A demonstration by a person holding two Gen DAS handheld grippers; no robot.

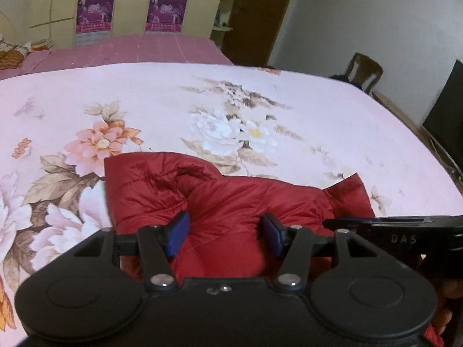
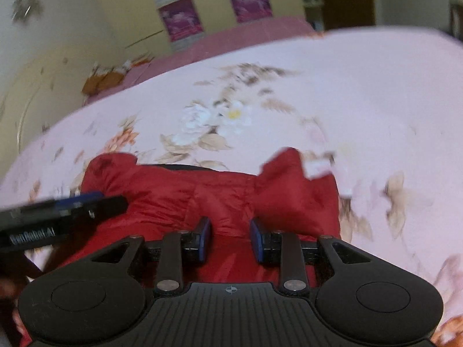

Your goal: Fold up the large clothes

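Red quilted fabric is filling the space ahead of both sets of fingers: the padded jacket is lying bunched on the floral bedsheet, and I am looking down on it from both wrists. My left gripper is standing with its blue pads spread apart, nothing pinched between them; the jacket is lying just beyond and beneath the gap, and I cannot tell whether the tips are brushing it. My right gripper is showing a narrower gap, its pads also parted and clamping nothing, with the red cloth lying under and past them. Off to the right of my left fingers, the other gripper is reaching in over the jacket's edge. Beyond the left fingertips a sleeve fold is humping up; beyond the right fingertips a flap of the jacket is jutting upward. The right view is blurring.
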